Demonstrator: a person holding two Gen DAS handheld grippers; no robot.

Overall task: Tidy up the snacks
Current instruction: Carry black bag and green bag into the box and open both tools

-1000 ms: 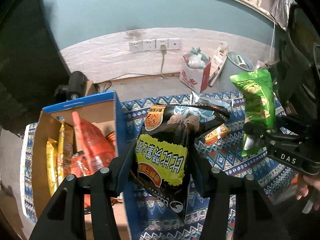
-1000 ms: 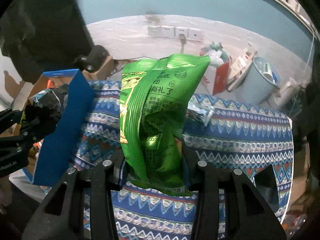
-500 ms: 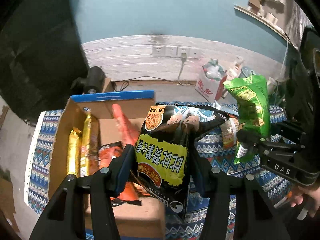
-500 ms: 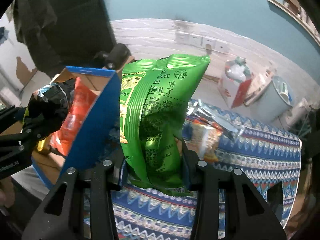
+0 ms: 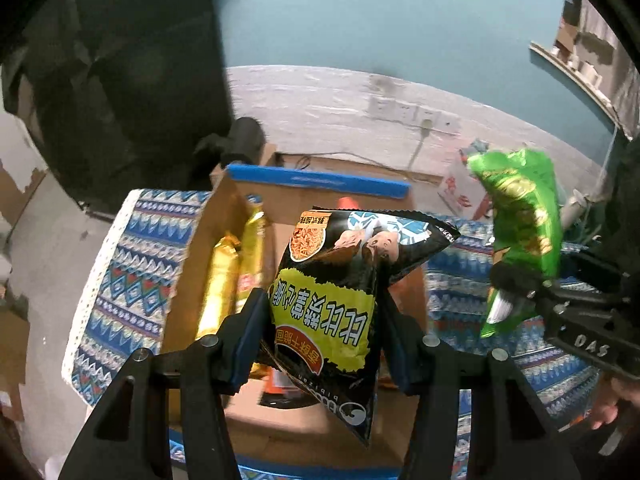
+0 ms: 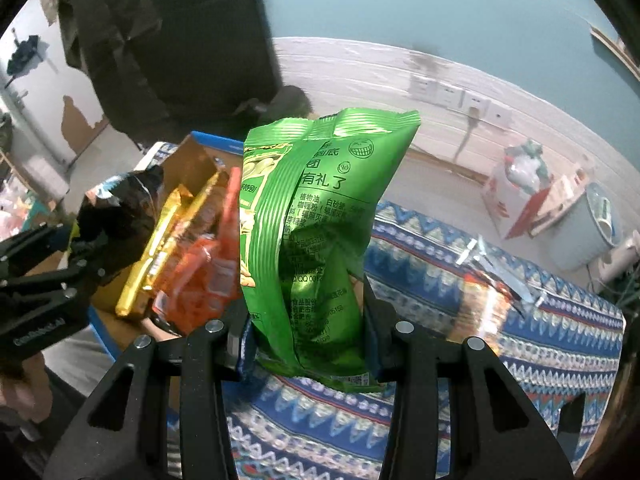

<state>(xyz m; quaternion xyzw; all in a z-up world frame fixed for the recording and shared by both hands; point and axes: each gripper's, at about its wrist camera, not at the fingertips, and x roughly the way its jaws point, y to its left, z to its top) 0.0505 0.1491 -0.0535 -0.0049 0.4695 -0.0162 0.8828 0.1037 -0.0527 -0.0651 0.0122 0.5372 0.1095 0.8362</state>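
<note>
My left gripper (image 5: 326,332) is shut on a black snack bag with a yellow label (image 5: 340,280), held above the open cardboard box with blue edges (image 5: 320,182). Inside the box lie gold packets (image 5: 224,276) and an orange bag (image 6: 200,276). My right gripper (image 6: 306,332) is shut on a green snack bag (image 6: 312,232), hanging over the patterned cloth beside the box (image 6: 188,168). In the left wrist view the green bag (image 5: 524,216) and the right gripper (image 5: 516,284) appear at the right. In the right wrist view the black bag (image 6: 120,208) shows at the left.
A blue patterned tablecloth (image 6: 540,344) covers the table, with a silvery-orange snack packet (image 6: 488,292) lying on it. Beyond the table stand a red-and-white paper bag (image 6: 516,196), a pale bin (image 6: 588,228) and wall sockets (image 5: 404,110). A dark cabinet (image 5: 132,80) rises at the left.
Both grippers have carried their bags leftward toward the box. The black bag now hangs over the box's inside, and the box interior shows in the right wrist view.
</note>
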